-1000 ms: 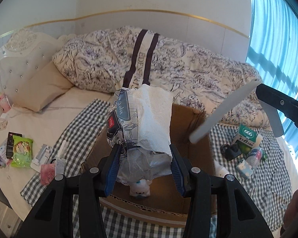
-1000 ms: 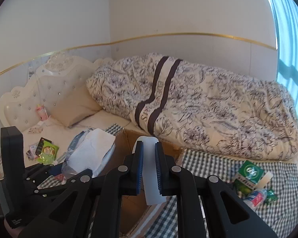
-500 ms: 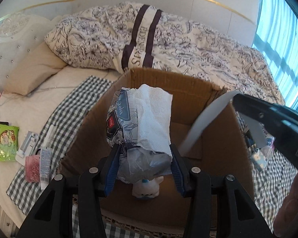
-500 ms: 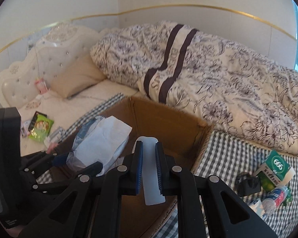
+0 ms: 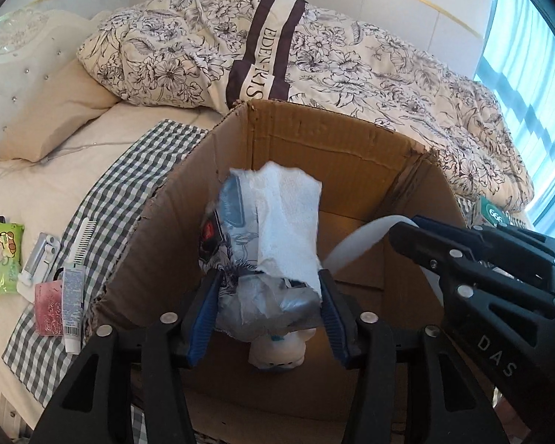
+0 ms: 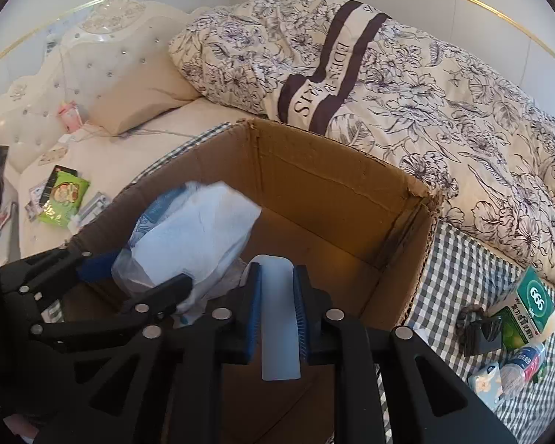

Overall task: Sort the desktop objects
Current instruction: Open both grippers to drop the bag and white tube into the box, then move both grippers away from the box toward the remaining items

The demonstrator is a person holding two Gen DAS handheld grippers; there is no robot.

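Note:
An open brown cardboard box (image 5: 336, 148) (image 6: 336, 181) sits on a checked cloth on the bed. My left gripper (image 5: 268, 296) is shut on a soft tissue pack (image 5: 270, 229) in blue-printed plastic, with white tissue sticking out, held over the box's inside. That pack (image 6: 192, 236) also shows at the left in the right wrist view. My right gripper (image 6: 275, 288) is shut on a flat white plastic strip (image 6: 277, 318), also over the box; the strip (image 5: 359, 240) pokes in from the right in the left wrist view. A small white thing (image 5: 277, 351) lies on the box floor below the pack.
Left of the box lie a comb (image 5: 83, 240), a tube (image 5: 72, 307), a pink card (image 5: 48, 307) and a green snack pack (image 5: 0, 255). Right of it are a green 666 box (image 6: 536, 299), a bottle (image 6: 521, 366) and a dark object (image 6: 477, 329). A flowered quilt (image 6: 407, 85) lies behind.
Both grippers have moved forward and down over the box, so its opening now fills both views. Each holds the same thing as before.

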